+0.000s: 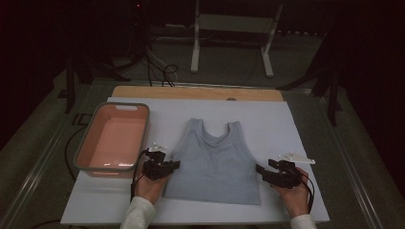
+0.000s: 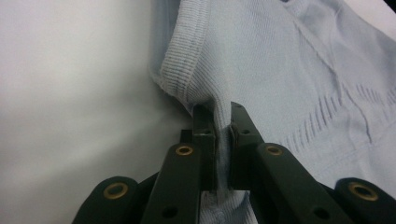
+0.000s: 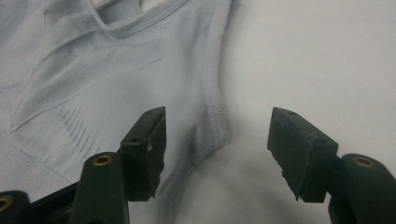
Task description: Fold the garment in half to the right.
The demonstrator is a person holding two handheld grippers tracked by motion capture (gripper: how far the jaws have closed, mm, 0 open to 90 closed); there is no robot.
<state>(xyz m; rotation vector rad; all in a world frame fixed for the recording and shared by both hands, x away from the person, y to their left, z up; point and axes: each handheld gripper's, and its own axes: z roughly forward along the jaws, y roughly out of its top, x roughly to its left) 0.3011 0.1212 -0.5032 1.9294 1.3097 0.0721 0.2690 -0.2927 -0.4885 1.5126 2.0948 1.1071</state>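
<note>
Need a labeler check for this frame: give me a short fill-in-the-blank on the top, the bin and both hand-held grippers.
1. The left hand-held gripper is shut on the ____ of the light blue tank top.
2. The right hand-held gripper has its jaws ____, with no fabric pinched between them.
3. The pink bin stands to the ____ of the tank top in the high view.
4. Inside, the bin is ____.

Missing words: side edge below the armhole; open; left; empty
</note>
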